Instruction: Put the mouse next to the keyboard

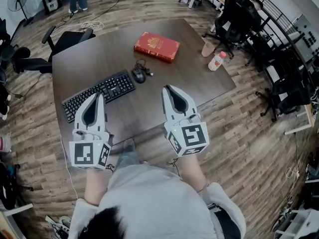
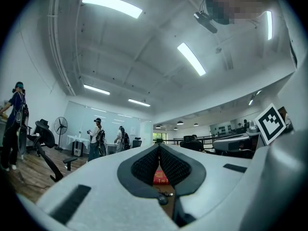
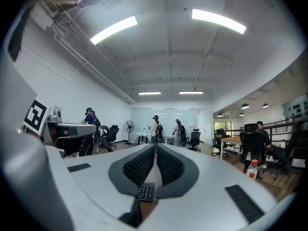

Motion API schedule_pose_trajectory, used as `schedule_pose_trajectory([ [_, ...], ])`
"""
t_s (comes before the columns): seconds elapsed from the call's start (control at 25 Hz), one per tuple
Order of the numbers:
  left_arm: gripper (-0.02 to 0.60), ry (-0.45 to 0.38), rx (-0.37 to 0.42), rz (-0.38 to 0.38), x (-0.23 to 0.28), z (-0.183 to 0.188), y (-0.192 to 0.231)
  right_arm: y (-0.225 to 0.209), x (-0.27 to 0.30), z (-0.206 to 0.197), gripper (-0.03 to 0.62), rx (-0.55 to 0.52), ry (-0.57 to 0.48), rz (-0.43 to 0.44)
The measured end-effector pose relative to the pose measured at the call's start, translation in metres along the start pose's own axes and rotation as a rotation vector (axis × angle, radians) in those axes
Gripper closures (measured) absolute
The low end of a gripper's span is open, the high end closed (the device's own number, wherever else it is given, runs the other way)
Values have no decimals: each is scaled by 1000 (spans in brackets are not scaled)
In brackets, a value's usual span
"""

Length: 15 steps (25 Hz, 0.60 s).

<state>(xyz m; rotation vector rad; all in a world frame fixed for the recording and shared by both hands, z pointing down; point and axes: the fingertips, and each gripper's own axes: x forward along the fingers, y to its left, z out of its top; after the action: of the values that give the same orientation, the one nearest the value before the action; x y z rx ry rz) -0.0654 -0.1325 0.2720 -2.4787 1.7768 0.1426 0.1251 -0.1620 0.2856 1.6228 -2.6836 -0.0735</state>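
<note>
The black mouse (image 1: 138, 75) lies on the dark table (image 1: 199, 83), just off the right end of the black keyboard (image 1: 99, 94), its cable curled behind it. Both grippers hover over the table's near edge, empty. My left gripper (image 1: 101, 95) is shut, its tip over the keyboard's near side. My right gripper (image 1: 166, 88) is shut too, to the right of the keyboard and nearer than the mouse. In the left gripper view the jaws (image 2: 159, 147) meet, and the mouse (image 2: 162, 199) shows low in the gap. The right gripper view has the gripper (image 3: 155, 148) with a keyboard corner (image 3: 146, 191) below.
A red book (image 1: 156, 46) lies beyond the mouse. A paper cup (image 1: 207, 49) and a small bottle (image 1: 216, 61) stand at the table's far right. Office chairs (image 1: 65, 39) ring the table, and people stand far across the room.
</note>
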Motion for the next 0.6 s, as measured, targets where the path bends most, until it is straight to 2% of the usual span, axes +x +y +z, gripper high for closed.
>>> schedule_pose_trajectory([
  [0.6, 571, -21, -8, 26, -22, 11, -10, -1, -31, 11, 574, -4, -27, -13],
])
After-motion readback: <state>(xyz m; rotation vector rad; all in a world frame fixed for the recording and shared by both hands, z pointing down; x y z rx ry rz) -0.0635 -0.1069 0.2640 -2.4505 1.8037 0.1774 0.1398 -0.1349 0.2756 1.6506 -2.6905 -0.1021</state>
